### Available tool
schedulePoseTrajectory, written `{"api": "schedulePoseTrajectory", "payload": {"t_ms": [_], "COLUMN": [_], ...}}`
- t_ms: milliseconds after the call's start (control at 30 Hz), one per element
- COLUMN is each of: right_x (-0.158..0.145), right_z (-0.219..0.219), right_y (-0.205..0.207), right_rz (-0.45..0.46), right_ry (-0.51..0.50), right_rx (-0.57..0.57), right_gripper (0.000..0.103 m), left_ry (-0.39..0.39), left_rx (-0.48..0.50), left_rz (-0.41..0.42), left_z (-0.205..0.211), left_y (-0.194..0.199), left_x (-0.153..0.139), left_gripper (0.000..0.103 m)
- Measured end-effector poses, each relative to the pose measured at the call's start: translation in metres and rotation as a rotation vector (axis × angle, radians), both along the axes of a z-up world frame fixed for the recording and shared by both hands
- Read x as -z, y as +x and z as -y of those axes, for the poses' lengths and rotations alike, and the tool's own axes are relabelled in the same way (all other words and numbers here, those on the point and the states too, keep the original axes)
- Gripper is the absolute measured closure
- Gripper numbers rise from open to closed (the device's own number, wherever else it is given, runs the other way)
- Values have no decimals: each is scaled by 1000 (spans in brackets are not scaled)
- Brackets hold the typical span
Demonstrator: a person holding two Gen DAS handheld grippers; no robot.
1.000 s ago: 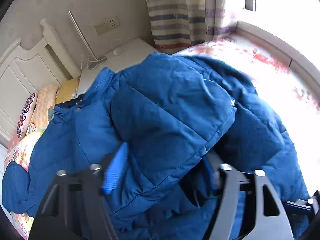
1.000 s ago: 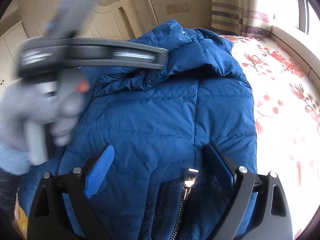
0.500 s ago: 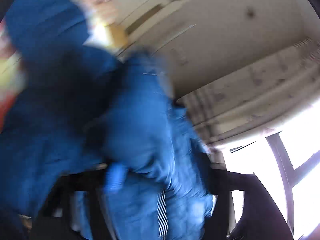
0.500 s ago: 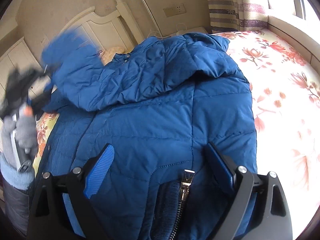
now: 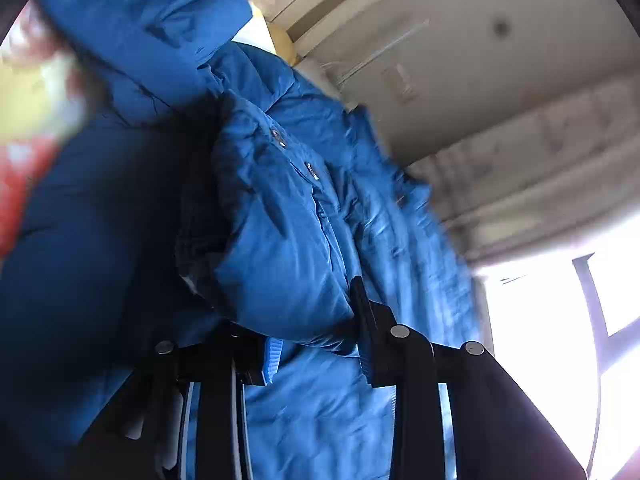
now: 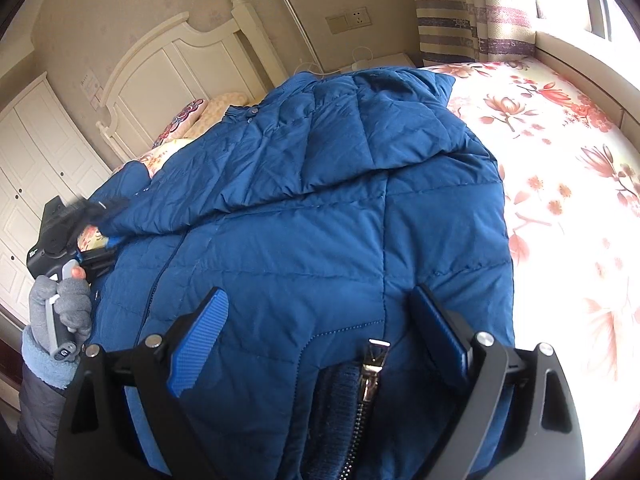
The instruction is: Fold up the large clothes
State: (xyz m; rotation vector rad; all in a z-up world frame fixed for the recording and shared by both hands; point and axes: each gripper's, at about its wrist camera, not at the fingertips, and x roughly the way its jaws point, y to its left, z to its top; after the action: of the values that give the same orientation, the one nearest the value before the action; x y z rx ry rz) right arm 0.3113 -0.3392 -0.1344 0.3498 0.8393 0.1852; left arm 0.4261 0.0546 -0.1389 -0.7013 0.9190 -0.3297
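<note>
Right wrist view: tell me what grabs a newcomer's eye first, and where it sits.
A big blue puffer jacket fills the middle of the frame, spread over a floral bedsheet. At its near edge a silver zipper pull gleams between the right gripper fingers, spread wide. At far left, the left gripper pinches a fold of the jacket.

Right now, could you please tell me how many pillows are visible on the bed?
2: a patterned pillow by the headboard and a peach pillow beside it; the blue jacket may hide others.
</note>
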Motion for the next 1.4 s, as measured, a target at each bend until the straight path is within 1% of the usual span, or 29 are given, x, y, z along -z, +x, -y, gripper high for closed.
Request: {"api": "schedulePoseTrajectory", "payload": {"t_ms": [33,100,133,167,233,267,300,333,367,400,433,467,533,567,600,667,700,767,800,833,867,967,1000,1100,1167,1233,1300,1367,1400], "right_x": [0,0,0,0,-2,-3,-5,-6,-8,-14,-20,-27,-45,-54,-63,-67,-61,-41,-26,-11,-12,-21,-28,-50,-64,-67,-55,-26,-17], "right_z": [1,0,0,-1,-1,0,4,7,11,15,18,19,20,18,15,10,10,11,12,15,18,27,32,36,35,29,26,35,39], "right_y": [0,1,1,1,-1,-3,-5,-7,-8,-8,-7,-3,12,21,35,60,76,102,112,117,112,107,108,117,141,167,192,218,220], "right_rz": [-1,-1,-1,-1,3,8,17,19,23,39,55,72,95,111,136,148,122,14,-75,-135,-105,-125,-115,-27,16,38,-5,-144,-174], "right_ry": [-1,-1,-2,-6,-16,-15,-3,7,19,32,29,15,-30,-38,-51,-87,-98,-112,-131,-145,-146,-144,-135,-133,-150,-171,-175,-223,-188], "right_rx": [0,0,0,2,12,19,26,35,48,59,63,67,82,77,57,35,30,8,-5,-19,-31,-15,1,31,43,19,-2,49,65], "right_gripper": [11,11,11,11,11,11,11,12,12,14,18,18,19,19,19,19,19,20,21,22,22,23,23,23,23,24,26,34,34], "left_ry": [37,146,205,286,404,456,484,503,504,504,512,533,577,623,661,709,727,757,764,760,749,756,757,744,728,722,719,720,720], "left_rx": [2,-12,-39,-98,-201,-237,-252,-249,-228,-195,-172,-131,-46,0,19,49,71,99,102,108,121,123,122,122,121,120,122,122,123], "left_rz": [2,-5,-6,6,83,149,201,255,281,297,298,287,252,230,212,189,169,153,167,177,183,175,176,178,179,180,182,179,178], "left_z": [2,-1,-2,-4,-9,-10,-10,-8,-5,-1,5,14,33,46,57,70,76,80,81,82,82,85,86,84,83,82,82,82,82], "left_y": [-5,-18,-28,-42,-70,-82,-85,-84,-77,-68,-63,-47,-18,0,10,22,27,27,26,25,25,30,29,27,28,27,27,28,28], "left_x": [-2,-10,-16,-27,-50,-65,-77,-90,-96,-101,-104,-102,-90,-78,-69,-52,-38,-19,-18,-19,-19,-14,-14,-15,-15,-16,-16,-16,-16], "left_gripper": [74,60,46,35,35,35,34,34,33,33,33,33,33,32,32,32,32,27,26,20,16,16,16,16,16,16,16,16,16]}}
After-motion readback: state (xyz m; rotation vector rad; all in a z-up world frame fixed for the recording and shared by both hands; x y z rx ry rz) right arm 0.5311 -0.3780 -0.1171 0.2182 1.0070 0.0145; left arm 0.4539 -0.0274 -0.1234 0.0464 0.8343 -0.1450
